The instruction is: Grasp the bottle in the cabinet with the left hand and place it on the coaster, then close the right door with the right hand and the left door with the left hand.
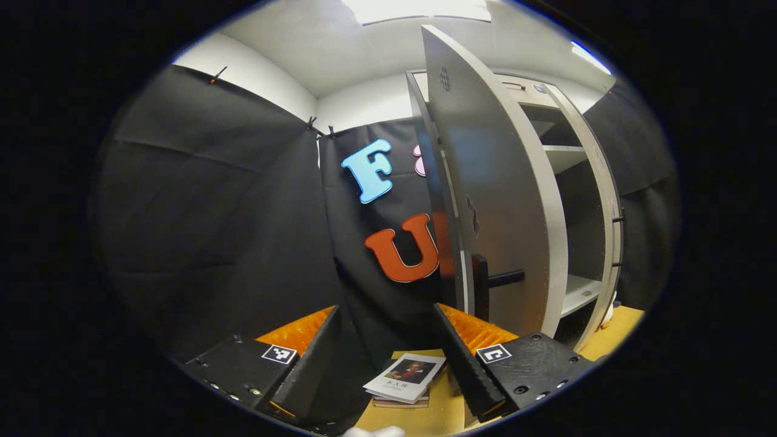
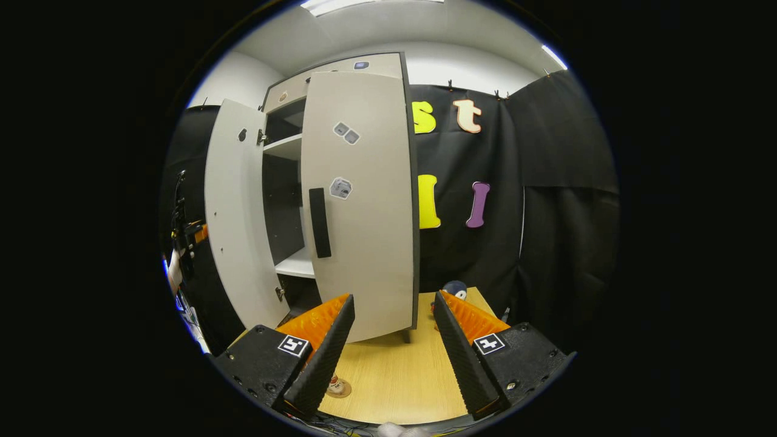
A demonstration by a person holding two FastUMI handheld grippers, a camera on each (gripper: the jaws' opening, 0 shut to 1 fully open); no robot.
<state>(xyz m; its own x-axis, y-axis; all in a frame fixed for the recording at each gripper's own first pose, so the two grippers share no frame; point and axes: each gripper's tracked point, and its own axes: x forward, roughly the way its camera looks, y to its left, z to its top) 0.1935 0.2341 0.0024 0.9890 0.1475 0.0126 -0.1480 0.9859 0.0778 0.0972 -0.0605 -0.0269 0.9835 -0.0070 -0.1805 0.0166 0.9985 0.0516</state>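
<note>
Pale grey cabinet (image 2: 340, 182) on wooden table (image 2: 394, 370) | right door (image 2: 364, 200) shut, left door (image 2: 234, 212) ajar (edge-on in left gripper view) | bottle (image 2: 334, 383) on coaster (image 2: 340, 390), mostly hidden behind finger | left gripper (image 1: 383, 355) spread, empty, above book (image 1: 405, 376) | right gripper (image 2: 391, 349) spread, empty.

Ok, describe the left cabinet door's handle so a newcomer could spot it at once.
Start at the tall pale cabinet standing on the wooden table. Its left door swings out toward the left gripper. Low on that door's face a dark bar handle stands upright, raised off the panel on a short peg, unlike the small flat stickers higher up.
</note>
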